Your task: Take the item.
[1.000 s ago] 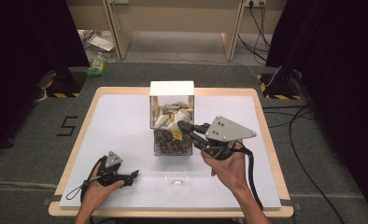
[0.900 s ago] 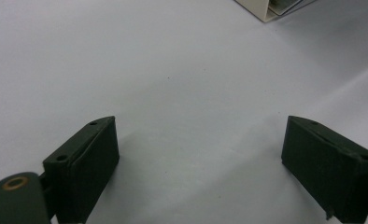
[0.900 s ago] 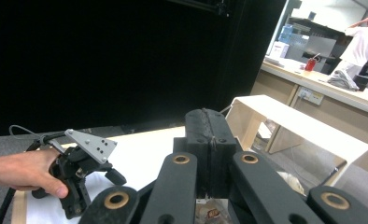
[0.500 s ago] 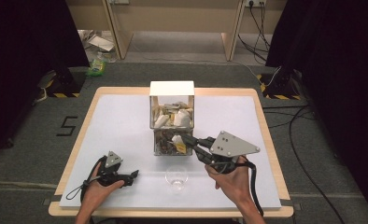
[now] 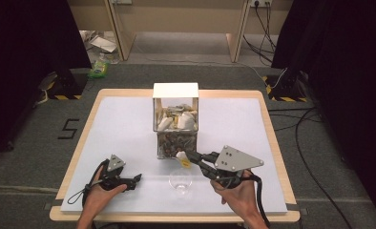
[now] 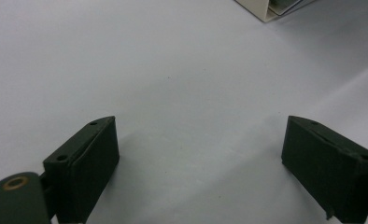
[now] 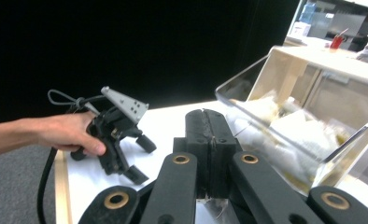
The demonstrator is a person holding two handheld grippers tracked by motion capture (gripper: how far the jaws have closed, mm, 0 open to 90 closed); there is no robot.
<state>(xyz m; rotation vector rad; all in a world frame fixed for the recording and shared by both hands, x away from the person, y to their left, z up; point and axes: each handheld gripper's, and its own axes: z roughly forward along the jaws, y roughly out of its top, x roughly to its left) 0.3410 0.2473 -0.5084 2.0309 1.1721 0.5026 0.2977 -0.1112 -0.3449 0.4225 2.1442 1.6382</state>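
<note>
Dark curtains hem in a wooden-edged counter topped with a white sheet, where a clear two-tier dispenser box of tea bags stands at the middle, toward the far side. The right hand-held gripper is clenched on a tea bag by its string or tag, with the bag hanging just in front of the box's lower compartment and just above and beyond a small clear glass cup; in the right gripper view its jaws are pressed together with a thin thread showing between them. The left hand-held gripper lies low on the sheet to the left of the cup, jaws spread and released, nothing between them in the left gripper view. The step in hand looks like carrying the bag from the box to the cup; the next move would call for bringing the bag toward the person until it hangs over the cup's mouth, lowering it in, then letting go. Open sheet lies on both sides of the cup, so there is room to move; the box front stands near, and the cup sits not far from the counter's near edge, light enough to be knocked.
</note>
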